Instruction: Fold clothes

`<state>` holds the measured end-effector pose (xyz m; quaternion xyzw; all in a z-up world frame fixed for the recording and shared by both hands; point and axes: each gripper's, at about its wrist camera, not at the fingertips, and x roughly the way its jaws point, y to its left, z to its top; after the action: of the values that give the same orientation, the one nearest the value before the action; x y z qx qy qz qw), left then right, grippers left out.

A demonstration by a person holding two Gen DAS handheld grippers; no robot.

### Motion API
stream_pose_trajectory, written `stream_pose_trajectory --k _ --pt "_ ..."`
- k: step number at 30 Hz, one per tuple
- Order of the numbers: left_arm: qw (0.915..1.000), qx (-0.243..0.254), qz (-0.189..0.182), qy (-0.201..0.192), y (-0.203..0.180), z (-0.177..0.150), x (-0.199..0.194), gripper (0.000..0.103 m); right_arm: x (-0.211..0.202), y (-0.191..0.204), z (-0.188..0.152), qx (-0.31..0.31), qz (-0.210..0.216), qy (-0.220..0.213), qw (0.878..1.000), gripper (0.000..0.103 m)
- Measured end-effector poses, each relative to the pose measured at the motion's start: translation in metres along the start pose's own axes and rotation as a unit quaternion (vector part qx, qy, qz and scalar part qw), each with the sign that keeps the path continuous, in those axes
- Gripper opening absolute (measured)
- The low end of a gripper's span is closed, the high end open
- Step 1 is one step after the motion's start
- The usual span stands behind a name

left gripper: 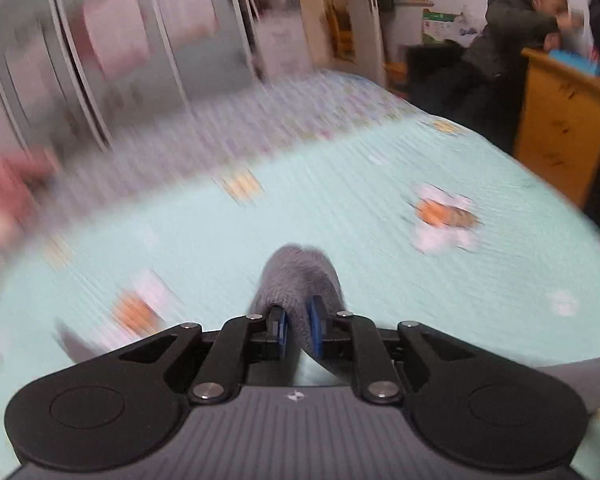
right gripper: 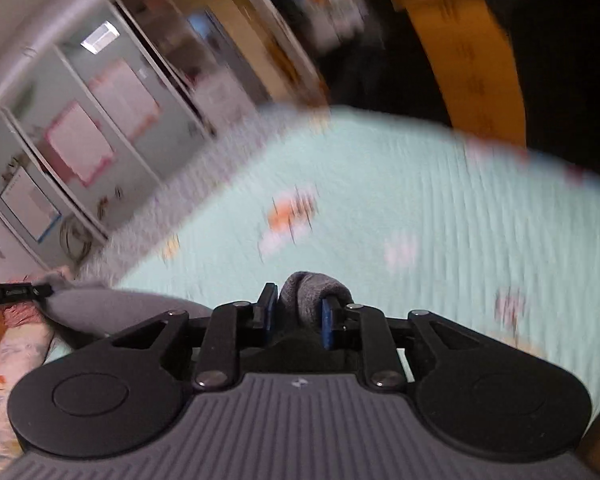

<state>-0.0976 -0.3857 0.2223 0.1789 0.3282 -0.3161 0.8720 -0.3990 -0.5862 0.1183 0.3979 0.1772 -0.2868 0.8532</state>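
Note:
A grey knitted garment [left gripper: 300, 280] is bunched between the blue pads of my left gripper [left gripper: 296, 320], which is shut on it above the bed. More of the grey cloth hangs at the lower right [left gripper: 580, 376]. My right gripper [right gripper: 300, 312] is shut on another bunch of the same grey garment [right gripper: 312, 296]. The grey cloth stretches away to the left [right gripper: 112, 312] toward the other gripper's black tip [right gripper: 16, 294]. Both views are blurred by motion.
A light mint bedspread [left gripper: 340, 208] with orange and white prints covers the bed under both grippers. Grey wardrobe doors [left gripper: 120, 60] stand behind it. A wooden cabinet [left gripper: 560, 120] and people [left gripper: 512, 28] are at the far right. Pink bedding [right gripper: 12, 344] lies at the left.

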Motion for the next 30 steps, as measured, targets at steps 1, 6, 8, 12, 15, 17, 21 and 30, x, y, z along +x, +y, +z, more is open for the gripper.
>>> stream_pose_trajectory --k 1,6,8,12,15,17,21,30 --pt "0.9995 -0.021 -0.023 0.008 0.009 -0.013 0.007 0.017 0.001 -0.012 -0.008 0.008 -0.002 0.0 1.0 0.027" --pt "0.9948 -0.079 -0.055 0.035 0.046 -0.076 0.015 0.021 -0.008 -0.052 -0.037 0.035 -0.013 -0.027 0.999 0.038" --pt "0.9911 -0.1 -0.079 0.037 0.057 -0.099 0.01 0.023 -0.013 -0.049 -0.045 0.015 -0.017 -0.031 0.999 0.042" --pt "0.9921 -0.086 -0.08 0.043 0.053 -0.129 0.003 0.027 -0.008 -0.008 -0.064 -0.119 0.021 0.007 0.993 0.049" --pt "0.9917 -0.08 -0.093 0.037 0.052 -0.127 -0.002 0.027 0.014 0.031 -0.079 -0.209 0.088 0.075 0.971 0.049" --pt "0.9895 -0.089 -0.112 0.021 0.054 -0.124 -0.011 0.027 0.031 0.056 -0.087 -0.244 0.114 0.119 0.956 0.049" --pt "0.9844 -0.12 -0.128 -0.016 0.065 -0.128 -0.04 0.039 0.091 0.099 -0.089 -0.295 0.108 0.222 0.923 0.049" --pt "0.9812 -0.181 -0.06 0.027 0.122 -0.202 -0.047 0.048 0.159 0.082 -0.001 -0.063 -0.014 0.015 0.998 0.009"
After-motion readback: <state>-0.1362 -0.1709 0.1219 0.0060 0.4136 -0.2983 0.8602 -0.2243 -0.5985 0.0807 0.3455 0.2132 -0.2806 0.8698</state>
